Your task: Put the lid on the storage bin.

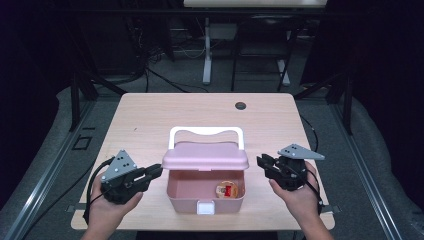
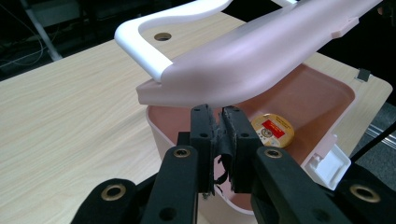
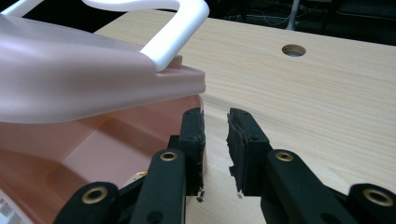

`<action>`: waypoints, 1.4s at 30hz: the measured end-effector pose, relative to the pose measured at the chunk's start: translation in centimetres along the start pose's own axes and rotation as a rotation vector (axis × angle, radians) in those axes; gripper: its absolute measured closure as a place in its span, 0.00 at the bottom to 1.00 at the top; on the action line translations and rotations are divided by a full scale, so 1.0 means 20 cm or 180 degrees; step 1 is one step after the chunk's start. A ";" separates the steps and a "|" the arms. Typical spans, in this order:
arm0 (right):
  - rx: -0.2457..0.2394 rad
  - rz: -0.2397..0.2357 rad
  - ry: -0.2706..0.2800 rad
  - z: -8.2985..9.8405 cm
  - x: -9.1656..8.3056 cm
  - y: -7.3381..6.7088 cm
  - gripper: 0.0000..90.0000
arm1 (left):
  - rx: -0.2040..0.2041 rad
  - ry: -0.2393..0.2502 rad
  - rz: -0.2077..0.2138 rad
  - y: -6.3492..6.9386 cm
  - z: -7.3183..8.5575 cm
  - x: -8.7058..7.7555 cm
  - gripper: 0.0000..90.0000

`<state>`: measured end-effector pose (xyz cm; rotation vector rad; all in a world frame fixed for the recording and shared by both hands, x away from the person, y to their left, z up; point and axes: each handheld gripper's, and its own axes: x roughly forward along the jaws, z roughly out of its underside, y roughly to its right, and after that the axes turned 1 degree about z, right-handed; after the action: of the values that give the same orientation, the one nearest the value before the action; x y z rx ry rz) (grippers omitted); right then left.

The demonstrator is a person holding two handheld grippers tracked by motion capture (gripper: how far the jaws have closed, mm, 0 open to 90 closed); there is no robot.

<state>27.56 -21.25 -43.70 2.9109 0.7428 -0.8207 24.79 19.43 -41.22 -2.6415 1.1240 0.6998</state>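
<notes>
A pink box (image 1: 185,200) stands at the table's near middle, its pink lid (image 1: 205,156) raised partway and its white handle (image 1: 206,131) behind. A white latch (image 1: 205,207) hangs on the front wall. Inside lies a round yellow disc with a red label (image 1: 227,190), which the left gripper view has as the disc (image 2: 272,130). My left gripper (image 1: 159,171) is at the box's left side; its jaws sit together just under the lid's (image 2: 243,56) corner, left gripper (image 2: 219,112) holding nothing. My right gripper (image 1: 260,162) is beside the box's right wall, right gripper (image 3: 215,114) slightly open with only bare table between the jaws.
The light wooden table (image 1: 150,115) has a round cable hole (image 1: 240,105) at the back middle. Its near edge runs just below the box and both hands. Behind the table are a dark floor, cables and the legs of another desk (image 1: 207,55).
</notes>
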 end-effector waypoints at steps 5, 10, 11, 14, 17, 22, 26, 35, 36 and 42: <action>0.0007 0.0007 0.0024 0.01 0.00 0.01 0.84 | 0.0005 0.0003 -0.0008 0.01 0.02 0.00 0.92; -0.0003 0.0017 0.0029 0.04 0.01 0.01 0.84 | 0.0007 0.0008 -0.0007 0.02 0.06 0.00 0.93; -0.0003 0.0017 0.0029 0.04 0.01 0.01 0.84 | 0.0007 0.0008 -0.0007 0.02 0.06 0.00 0.93; 0.0007 0.0016 0.0018 0.06 0.02 0.01 0.84 | 0.0011 -0.0028 0.0003 0.03 0.08 0.00 0.93; 0.0025 0.0012 0.0022 0.07 0.03 0.01 0.84 | 0.0003 -0.0029 0.0011 0.03 0.10 0.01 0.93; 0.0016 0.0032 0.0042 0.09 0.03 0.00 0.84 | 0.0013 -0.0016 0.0018 0.04 0.13 0.01 0.93; 0.0021 0.0021 0.0033 0.10 0.04 0.00 0.84 | 0.0013 -0.0015 0.0037 0.04 0.15 0.01 0.94; 0.0052 0.0009 0.0036 0.13 0.06 0.00 0.84 | 0.0002 0.0004 0.0053 0.06 0.22 0.02 0.94; 0.0060 0.0009 0.0045 0.14 0.06 0.00 0.84 | -0.0012 -0.0001 0.0061 0.06 0.23 0.03 0.94; 0.0073 0.0018 0.0048 0.16 0.07 0.00 0.84 | -0.0031 -0.0017 0.0085 0.06 0.25 0.03 0.94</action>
<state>27.14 -21.14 -47.17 2.9411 0.7311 -0.8131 22.56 19.85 -45.88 -2.6357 1.1595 0.7187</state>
